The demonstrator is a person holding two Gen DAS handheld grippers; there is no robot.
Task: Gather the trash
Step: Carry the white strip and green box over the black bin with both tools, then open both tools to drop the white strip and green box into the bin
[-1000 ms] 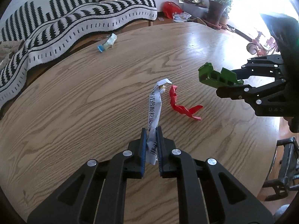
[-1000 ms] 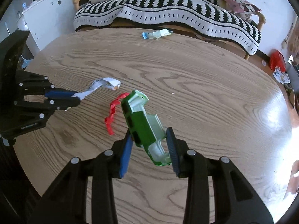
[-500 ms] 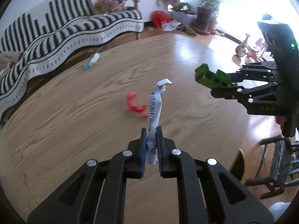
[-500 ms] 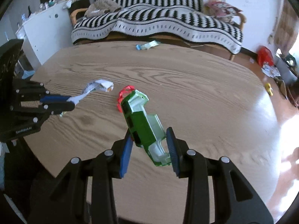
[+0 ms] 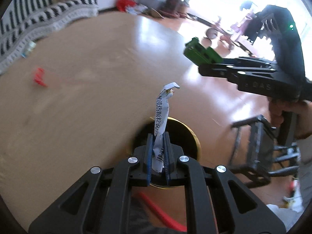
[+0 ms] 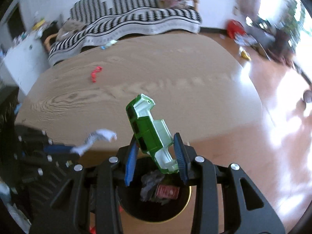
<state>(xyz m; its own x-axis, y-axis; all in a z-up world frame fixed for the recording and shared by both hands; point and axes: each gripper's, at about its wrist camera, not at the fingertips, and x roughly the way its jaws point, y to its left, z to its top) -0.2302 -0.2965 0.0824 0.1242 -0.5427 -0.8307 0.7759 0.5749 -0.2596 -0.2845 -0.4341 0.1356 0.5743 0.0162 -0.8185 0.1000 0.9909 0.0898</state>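
Note:
My left gripper [image 5: 157, 156] is shut on a white printed paper strip [image 5: 161, 115] and holds it over a round black bin with a gold rim [image 5: 195, 136] beside the table edge. My right gripper [image 6: 155, 154] is shut on a green plastic toy-car shell [image 6: 150, 128], held above the same bin [image 6: 187, 202], which holds dark scraps and a red wrapper. The right gripper also shows in the left wrist view [image 5: 202, 66] with the green shell [image 5: 200, 53]. The left gripper also shows in the right wrist view [image 6: 72, 149].
On the round wooden table [image 6: 156, 74] lie a red twisted wrapper [image 6: 95, 73] and, at the far edge, a blue-green wrapper [image 6: 109, 43]. A striped-blanket sofa [image 6: 136, 21] stands behind. A dark metal chair [image 5: 259, 148] stands right of the bin.
Both grippers have pulled back from over the table to its near edge, above the bin, each still holding its item. The red wrapper stays on the table, now farther off.

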